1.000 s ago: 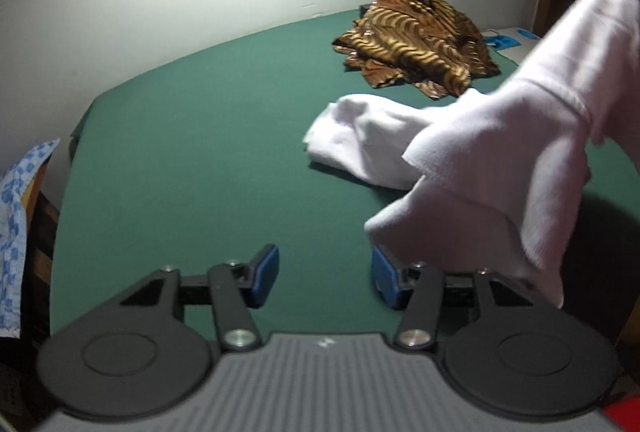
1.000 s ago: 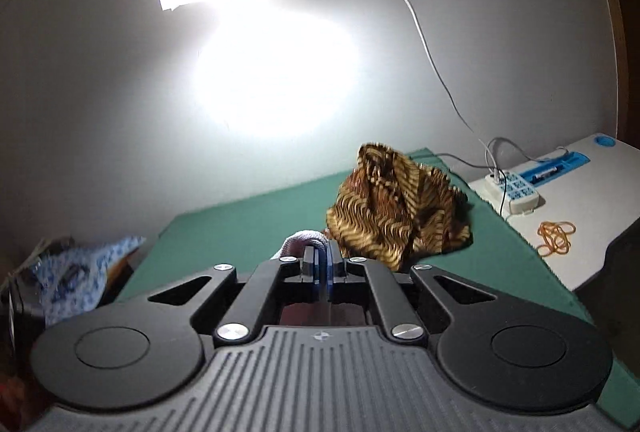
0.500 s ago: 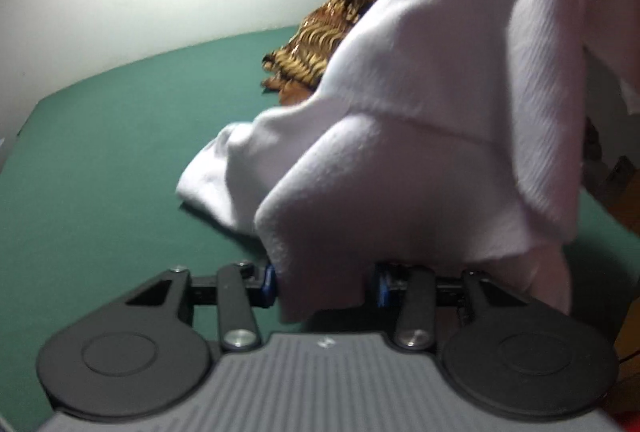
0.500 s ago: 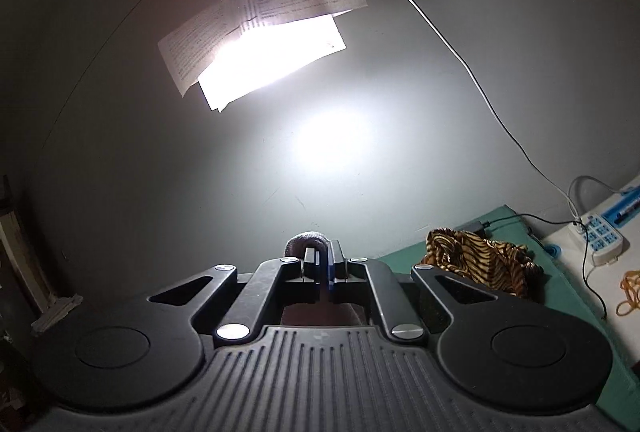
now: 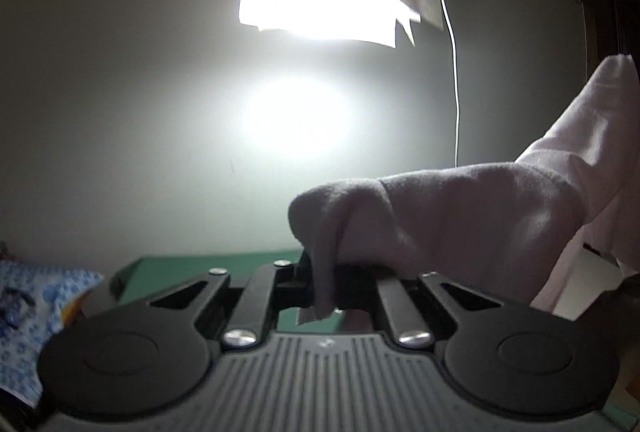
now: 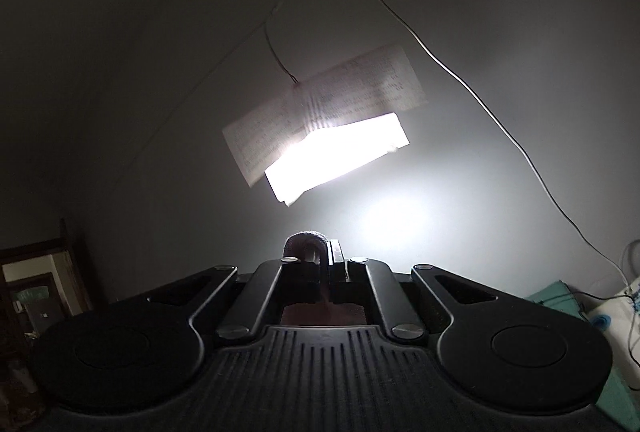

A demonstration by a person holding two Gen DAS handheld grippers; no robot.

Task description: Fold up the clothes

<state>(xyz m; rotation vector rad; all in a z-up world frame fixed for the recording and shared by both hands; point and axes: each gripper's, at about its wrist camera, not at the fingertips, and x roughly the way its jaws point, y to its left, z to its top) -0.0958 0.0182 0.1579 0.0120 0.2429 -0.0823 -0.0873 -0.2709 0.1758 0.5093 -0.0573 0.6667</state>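
A white garment (image 5: 480, 208) hangs in the air in the left wrist view, stretching from the middle up to the right edge. My left gripper (image 5: 324, 280) is shut on a bunched edge of it, with a small flap hanging below the jaws. My right gripper (image 6: 320, 264) is shut on another fold of the same white garment (image 6: 304, 238), which pokes up as a small loop between the jaws. Both grippers are raised and point at the wall, well above the green table (image 5: 208, 264).
A bright lamp shaded with paper sheets (image 6: 332, 148) hangs on the wall, with a cable (image 6: 500, 120) running down to a power strip (image 6: 616, 316) at the right. A blue patterned cloth (image 5: 28, 312) lies at the left past the table's edge.
My left gripper has closed on the white garment's edge and lifted it off the table. Both grippers have tilted upward, so the table and the brown striped garment have dropped out of view.
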